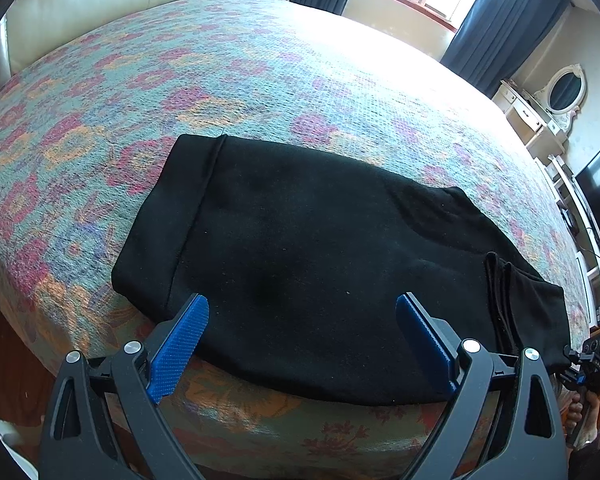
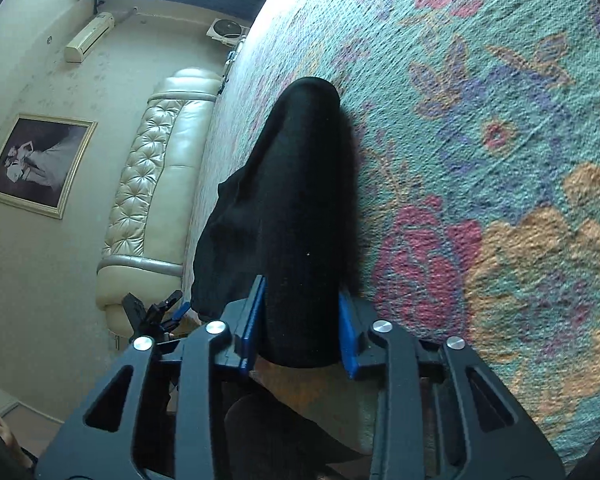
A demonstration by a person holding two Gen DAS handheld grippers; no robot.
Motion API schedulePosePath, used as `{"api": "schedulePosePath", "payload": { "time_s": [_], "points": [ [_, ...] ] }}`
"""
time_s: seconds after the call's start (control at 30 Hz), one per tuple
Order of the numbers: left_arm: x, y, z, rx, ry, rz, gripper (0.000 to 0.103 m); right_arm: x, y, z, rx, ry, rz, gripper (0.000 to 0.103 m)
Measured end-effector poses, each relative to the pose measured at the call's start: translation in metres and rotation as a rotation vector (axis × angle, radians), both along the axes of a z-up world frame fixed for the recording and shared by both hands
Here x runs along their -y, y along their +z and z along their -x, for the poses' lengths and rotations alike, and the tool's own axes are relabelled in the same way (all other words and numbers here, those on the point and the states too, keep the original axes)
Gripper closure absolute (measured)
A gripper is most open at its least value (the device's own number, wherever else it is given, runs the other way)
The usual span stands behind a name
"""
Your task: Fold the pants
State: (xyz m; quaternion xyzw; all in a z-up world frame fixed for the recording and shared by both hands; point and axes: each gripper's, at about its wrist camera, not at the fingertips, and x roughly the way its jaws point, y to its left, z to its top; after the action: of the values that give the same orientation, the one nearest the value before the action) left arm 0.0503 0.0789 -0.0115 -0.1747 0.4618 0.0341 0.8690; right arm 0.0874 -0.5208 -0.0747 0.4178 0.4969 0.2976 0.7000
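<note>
You had the black pants [image 1: 300, 264] lying folded on the floral bedspread [image 1: 228, 64], near the bed's front edge, waistband end to the left and the leg ends stacked at the right.

Your left gripper [image 1: 302, 336] hovered over the near edge of the pants w/ jaws spread wide. Its blue pads [image 1: 178, 350] sat either side of the fabric's near hem, and nothing was clamped between them.

Your right gripper [image 2: 300, 332] was at the right end of the pants [image 2: 292, 216], jaws drawn in to a narrow gap and pinched on the bunched fold of black fabric. Both blue pads [image 2: 252, 320] pressed against the cloth. In that view the fabric ran away from the gripper along the bedspread [image 2: 480, 128], the camera being rolled sideways.

Far side of the bed: a cream tufted headboard [image 2: 152, 184] and a framed picture [image 2: 36, 164] on the wall. Dark curtains [image 1: 500, 28] flanked a bright window, w/ a white dresser & oval mirror [image 1: 566, 90] at far right.
</note>
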Motion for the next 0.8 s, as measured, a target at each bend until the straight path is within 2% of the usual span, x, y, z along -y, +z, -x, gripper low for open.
{"api": "schedulePosePath", "payload": {
  "time_s": [0.07,0.33,0.43,0.53,0.57,0.6,0.67,0.7,0.73,0.8],
  "points": [
    [-0.001,0.000,0.000,0.000,0.001,0.000,0.009,0.003,-0.004,0.005,0.007,-0.015,0.006,0.084],
    [-0.002,0.000,-0.001,0.001,-0.002,0.001,0.009,0.003,-0.012,0.007,0.018,-0.027,0.002,0.087],
    [-0.001,0.001,0.000,0.007,-0.011,0.005,0.009,-0.002,-0.007,0.007,0.024,-0.039,0.007,0.083],
    [-0.001,0.002,0.001,0.014,-0.022,0.009,0.009,0.001,-0.001,0.015,0.027,-0.076,0.018,0.072],
    [-0.001,0.002,0.001,0.015,-0.024,0.009,0.009,0.000,0.006,0.016,0.035,-0.105,0.044,0.064],
    [-0.001,0.003,0.002,0.017,-0.024,0.012,0.009,0.002,0.014,0.019,0.046,-0.145,0.086,0.061],
    [-0.003,0.003,0.003,0.023,-0.024,0.026,0.009,0.004,0.031,0.025,0.057,-0.247,0.218,0.044],
    [-0.005,0.004,0.003,0.028,-0.022,0.035,0.009,0.002,0.040,0.027,0.057,-0.288,0.290,0.039],
    [-0.006,0.004,0.003,0.032,-0.019,0.043,0.009,-0.001,0.050,0.030,0.060,-0.321,0.360,0.036],
    [-0.009,0.005,0.004,0.041,-0.024,0.075,0.010,-0.014,0.071,0.033,0.091,-0.349,0.462,0.036]
  ]
}}
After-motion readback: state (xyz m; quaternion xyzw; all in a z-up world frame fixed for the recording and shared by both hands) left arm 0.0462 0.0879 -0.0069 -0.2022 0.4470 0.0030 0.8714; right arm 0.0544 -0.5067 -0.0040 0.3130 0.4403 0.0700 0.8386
